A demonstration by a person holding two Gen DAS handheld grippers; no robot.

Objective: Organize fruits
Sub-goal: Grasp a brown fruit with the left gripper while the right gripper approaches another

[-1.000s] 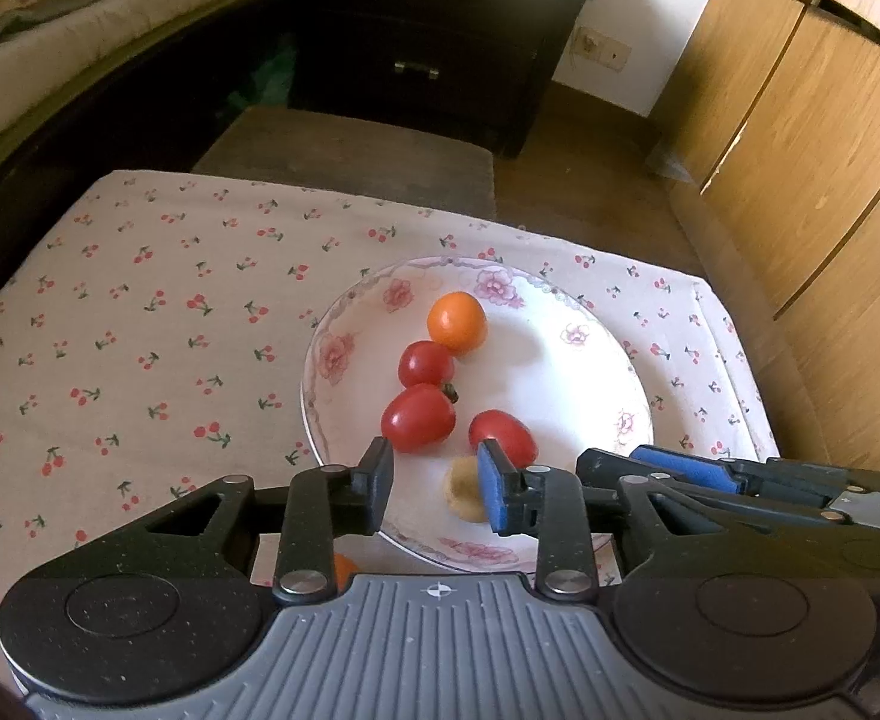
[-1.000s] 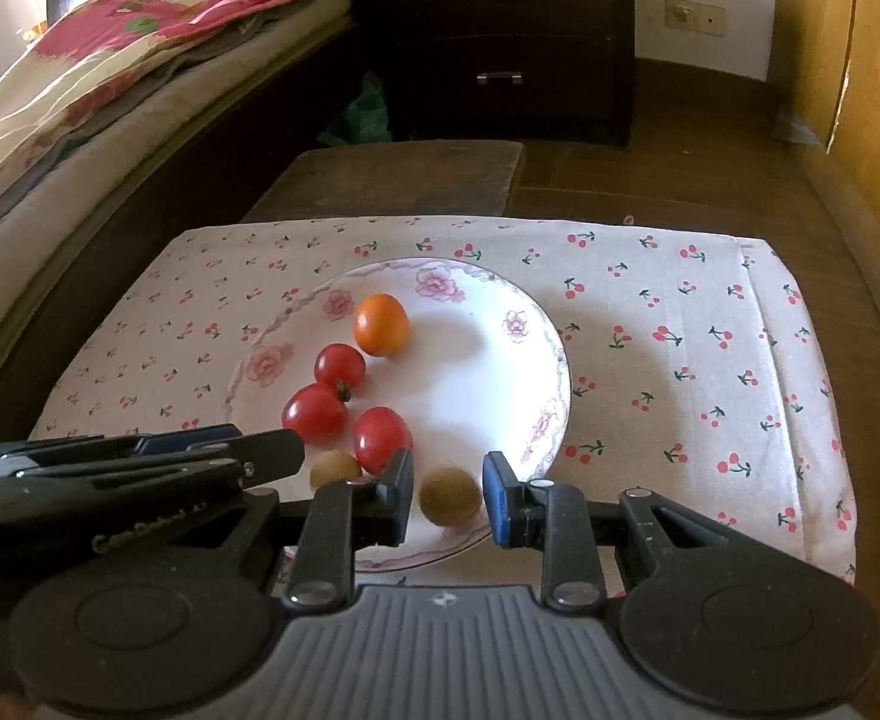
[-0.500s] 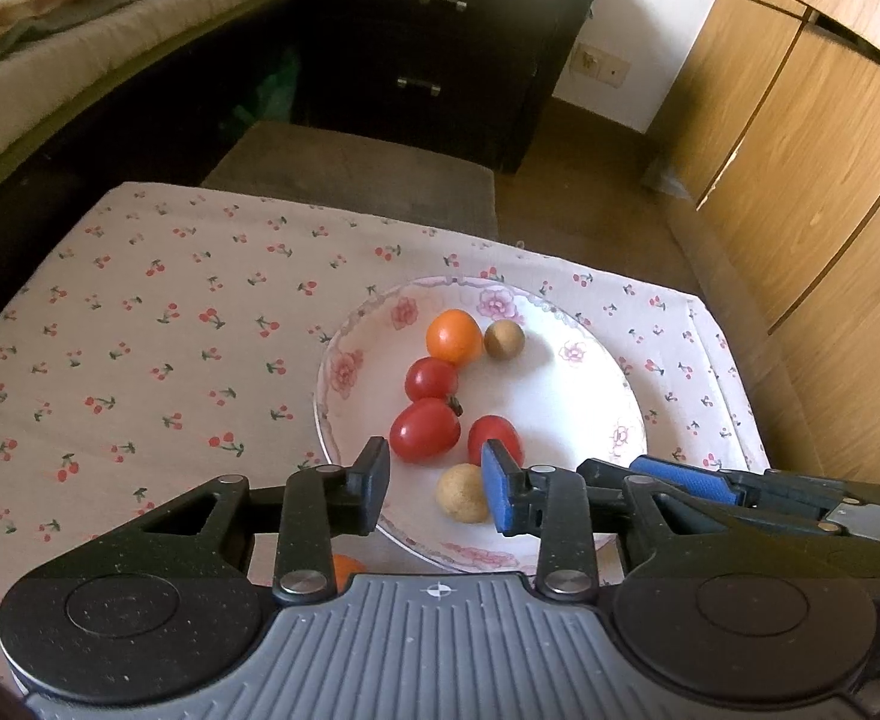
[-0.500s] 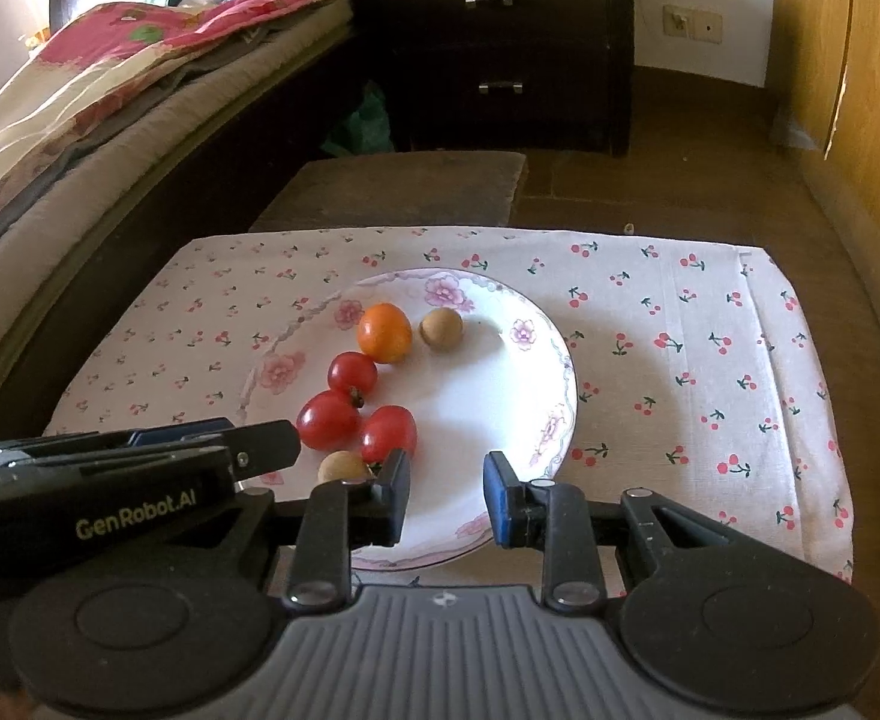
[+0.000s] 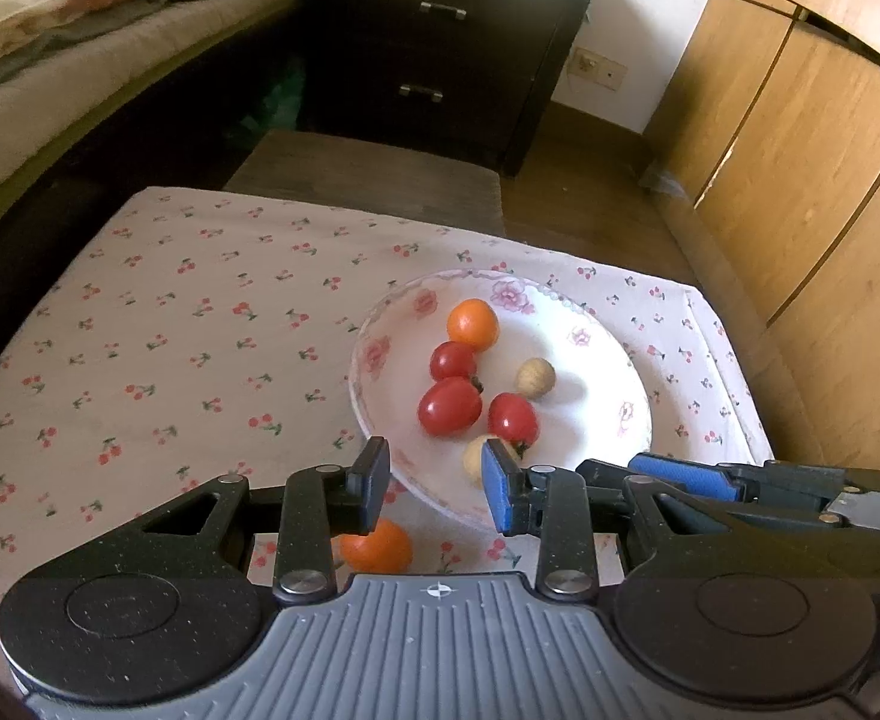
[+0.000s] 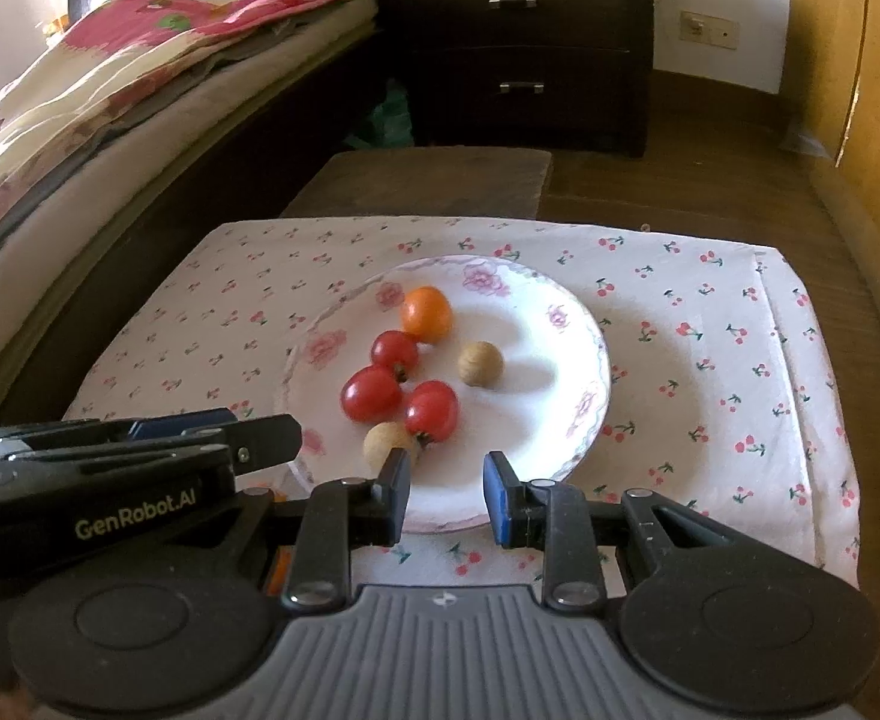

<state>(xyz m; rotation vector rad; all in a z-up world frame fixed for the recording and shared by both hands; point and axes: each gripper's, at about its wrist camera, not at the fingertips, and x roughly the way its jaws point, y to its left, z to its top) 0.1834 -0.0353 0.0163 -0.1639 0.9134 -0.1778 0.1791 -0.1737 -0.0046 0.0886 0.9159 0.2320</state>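
Orange fruit (image 5: 377,546) off the plate (image 5: 613,354) — clear only from left wrist view

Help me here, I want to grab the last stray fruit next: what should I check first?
1. Left gripper empty: ok.
2. Right gripper empty: ok.
3. All fruit on the plate: not ok, the orange fruit lies on the cloth beside it.
4. Clear view of that fruit: not ok, the left finger partly covers it.
5. Room on the plate: ok, its right side is bare.
6. Tan fruit at rest: cannot tell.
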